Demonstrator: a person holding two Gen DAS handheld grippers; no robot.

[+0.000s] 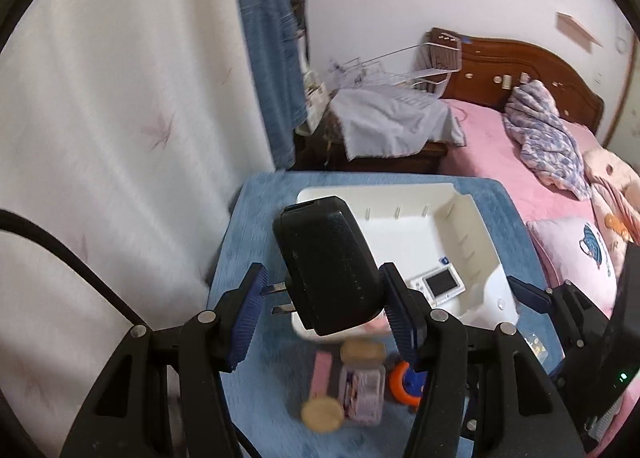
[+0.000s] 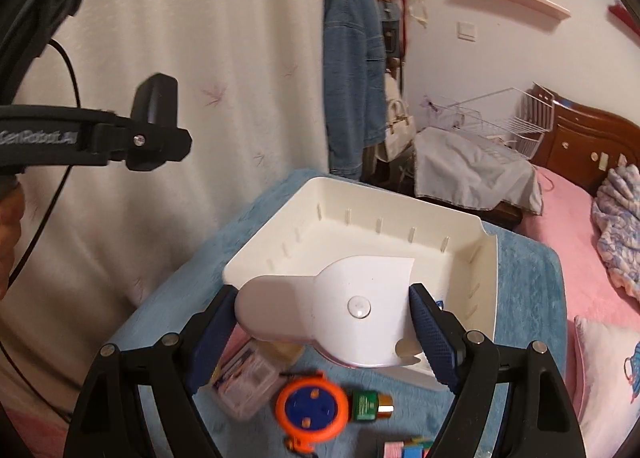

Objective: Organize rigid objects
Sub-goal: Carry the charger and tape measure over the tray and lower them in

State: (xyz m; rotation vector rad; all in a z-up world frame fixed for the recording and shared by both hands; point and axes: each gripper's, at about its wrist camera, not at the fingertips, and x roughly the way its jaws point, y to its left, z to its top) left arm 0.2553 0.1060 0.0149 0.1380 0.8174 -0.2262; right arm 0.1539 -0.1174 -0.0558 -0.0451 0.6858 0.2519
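**Both your grippers are loaded over the white bin**

Nearest first. In your left wrist view, your left gripper (image 1: 322,298) is clamped on a black power adapter (image 1: 328,262): the right pad presses its body, and the two metal prongs point at the left pad. Whether the prongs actually touch that pad, I can't tell. Only this view shows the prongs.

In your right wrist view, your right gripper (image 2: 320,332) is closed on a white plastic gadget (image 2: 340,310) with a rounded lobe and a small round button in the middle. The left wrist view only catches a bit of the right gripper at its edge, and the white piece isn't visible there.

Below the grippers, on the blue cloth (image 2: 528,290), each camera gets a different spread. The right view gives you an orange and blue tape measure (image 2: 312,410), a green and gold battery (image 2: 370,406) just beside it, and a clear little case (image 2: 244,382). The left view shows the same clutter blurred, plus two round tan things (image 1: 322,414) I can't identify.

Next out is the white bin (image 2: 490,270). The left view shows a small white device with a dark screen (image 1: 438,284) lying in it; in the right view the white gadget covers that spot.

Further back: curtain (image 1: 120,97), denim jacket (image 2: 352,57), wire rack (image 1: 400,73), pink bed (image 1: 500,153).
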